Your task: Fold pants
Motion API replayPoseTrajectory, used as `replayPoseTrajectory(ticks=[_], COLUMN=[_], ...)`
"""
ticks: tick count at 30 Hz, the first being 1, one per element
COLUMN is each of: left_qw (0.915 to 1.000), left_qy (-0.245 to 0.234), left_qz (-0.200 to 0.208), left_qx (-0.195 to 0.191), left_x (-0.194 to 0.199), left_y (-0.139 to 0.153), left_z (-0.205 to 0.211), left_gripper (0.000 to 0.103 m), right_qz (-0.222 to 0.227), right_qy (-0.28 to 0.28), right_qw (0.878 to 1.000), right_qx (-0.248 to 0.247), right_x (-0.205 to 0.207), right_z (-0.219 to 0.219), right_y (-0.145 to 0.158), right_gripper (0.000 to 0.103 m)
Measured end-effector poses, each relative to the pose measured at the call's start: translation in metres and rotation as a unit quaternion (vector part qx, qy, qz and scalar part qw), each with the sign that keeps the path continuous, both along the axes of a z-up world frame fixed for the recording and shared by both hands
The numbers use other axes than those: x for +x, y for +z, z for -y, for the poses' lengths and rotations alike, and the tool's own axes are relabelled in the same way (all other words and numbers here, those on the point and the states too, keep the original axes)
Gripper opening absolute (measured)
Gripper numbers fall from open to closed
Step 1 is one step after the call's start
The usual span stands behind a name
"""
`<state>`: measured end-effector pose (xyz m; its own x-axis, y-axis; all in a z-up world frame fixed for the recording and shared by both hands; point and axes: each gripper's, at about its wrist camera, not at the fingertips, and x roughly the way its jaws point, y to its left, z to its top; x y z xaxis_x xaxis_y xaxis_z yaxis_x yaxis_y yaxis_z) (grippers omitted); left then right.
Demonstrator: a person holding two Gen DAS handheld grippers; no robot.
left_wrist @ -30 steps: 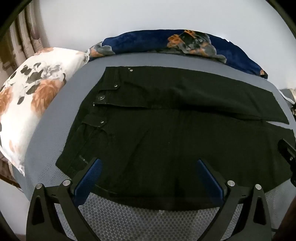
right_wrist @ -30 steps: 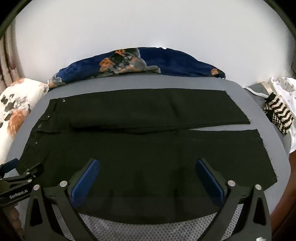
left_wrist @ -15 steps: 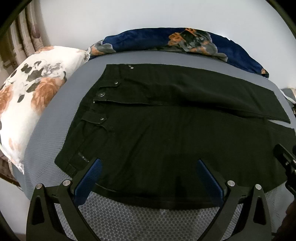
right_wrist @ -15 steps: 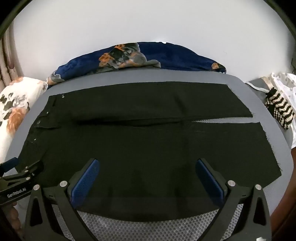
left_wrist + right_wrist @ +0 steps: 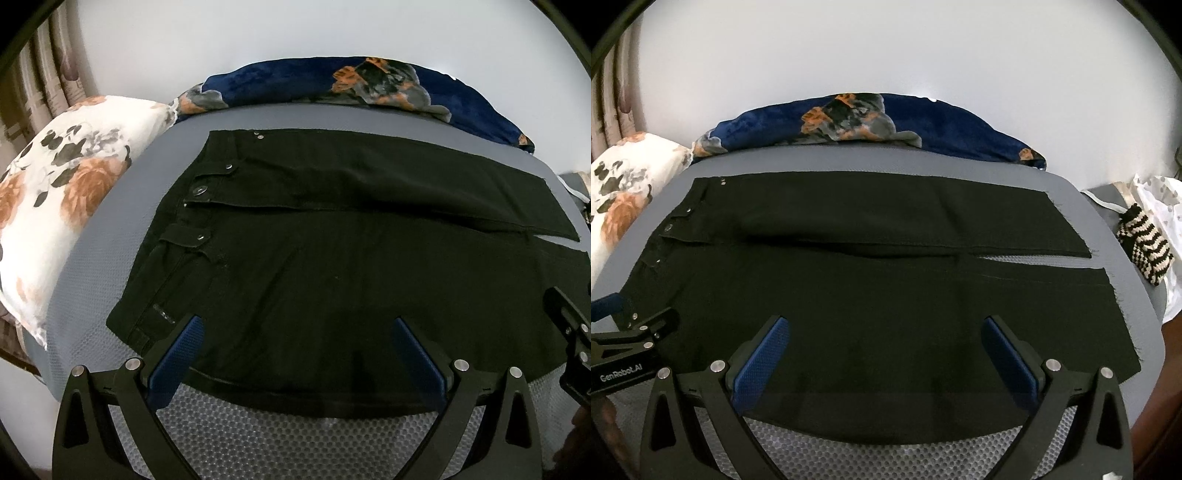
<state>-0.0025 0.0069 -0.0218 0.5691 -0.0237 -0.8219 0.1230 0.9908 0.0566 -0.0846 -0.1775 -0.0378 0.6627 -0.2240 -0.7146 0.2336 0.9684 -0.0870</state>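
Your black pants (image 5: 332, 258) lie flat on the grey mesh-textured bed (image 5: 295, 435), waistband to your left and both legs running right, with a narrow gap showing grey mesh between the two leg ends. The fabric is matte and dark, with metal snaps and a button at the waistband (image 5: 199, 190). Your left gripper (image 5: 295, 347) hovers above the near edge of the pants by the hip, its blue-padded fingers (image 5: 177, 354) spread wide and holding nothing. Your right gripper (image 5: 886, 347) sits over the near leg, fingers (image 5: 1008, 354) equally wide apart and empty. The left view shows the white floral pillow (image 5: 55, 206) in full beside the waistband; the right view shows only its corner. Only the right view shows the frayed leg hems (image 5: 1123, 325) and a black-and-cream striped knit item (image 5: 1145, 251) off the bed's right edge. Both views show the navy floral blanket (image 5: 868, 122) bunched along the far edge.
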Motion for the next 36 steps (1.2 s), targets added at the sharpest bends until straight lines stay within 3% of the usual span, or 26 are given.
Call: replayPoseTrajectory(ticks=[12, 24, 36], left_qw=[0.9999, 0.9999, 0.9999], left_qy=[0.002, 0.001, 0.002], left_qz=[0.012, 0.012, 0.012], left_qx=[-0.004, -0.005, -0.006], left_x=[-0.005, -0.006, -0.006], left_y=[-0.001, 0.000, 0.000], left_z=[-0.002, -0.003, -0.002], left_gripper=[0.101, 0.101, 0.101], right_qz=[0.000, -0.014, -0.016], right_qy=[-0.009, -0.018, -0.021], right_qw=[1.000, 0.999, 0.999], right_qx=[-0.003, 0.034, 0.040], right_x=[-0.004, -0.005, -0.005], right_z=[0.002, 0.012, 0.013], right_y=[-0.001, -0.007, -0.007], right_gripper=[0.103, 0.103, 0.103])
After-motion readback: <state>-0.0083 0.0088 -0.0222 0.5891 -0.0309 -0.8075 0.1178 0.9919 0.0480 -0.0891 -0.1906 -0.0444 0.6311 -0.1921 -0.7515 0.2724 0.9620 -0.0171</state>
